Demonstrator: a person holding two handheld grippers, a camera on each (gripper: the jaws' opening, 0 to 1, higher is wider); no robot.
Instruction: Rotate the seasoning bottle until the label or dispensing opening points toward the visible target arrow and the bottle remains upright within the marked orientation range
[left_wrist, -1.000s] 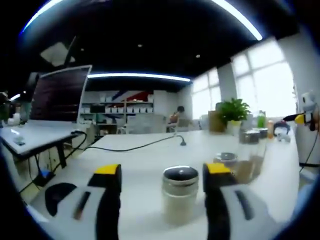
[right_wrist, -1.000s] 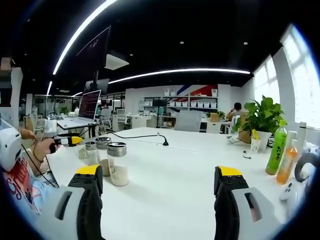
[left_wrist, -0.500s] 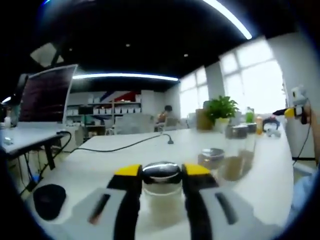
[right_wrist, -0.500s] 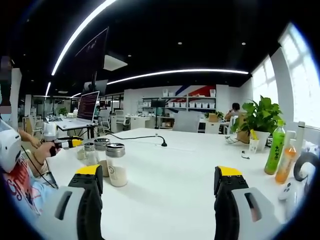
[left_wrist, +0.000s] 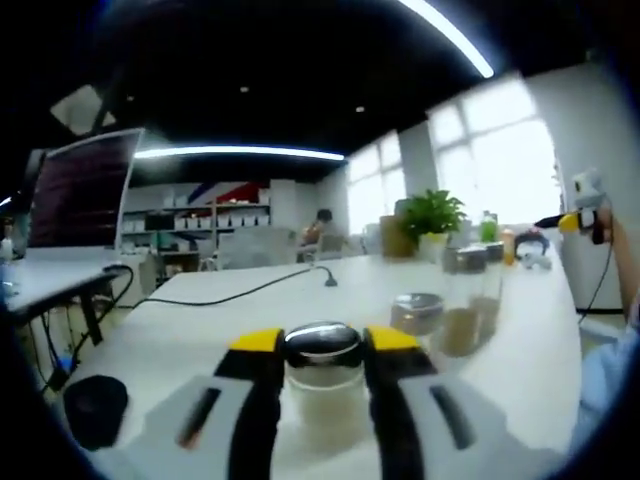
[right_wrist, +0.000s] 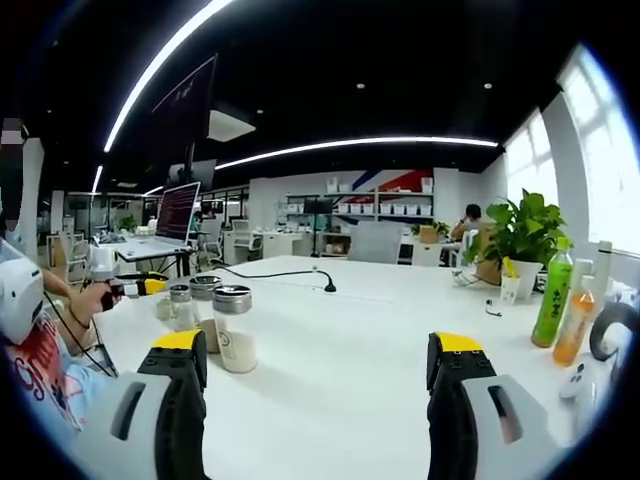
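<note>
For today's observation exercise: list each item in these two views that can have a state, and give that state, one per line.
left gripper: shut on the seasoning bottle
seasoning bottle: upright on the table, lid on
right gripper: open, holding nothing
green drink bottle: upright, capped
orange drink bottle: upright
laptop: open, screen lit

Left gripper (left_wrist: 322, 352): yellow-tipped jaws closed against both sides of the seasoning bottle (left_wrist: 322, 385)
Bottle: upright on the white table (left_wrist: 200, 320), dark shiny lid, pale contents
Behind, right: 2 more jars (left_wrist: 450, 315), blurred
Table, left: black cable (left_wrist: 240, 292)
Background: potted plant (left_wrist: 428, 215), monitor (left_wrist: 80, 190)
</note>
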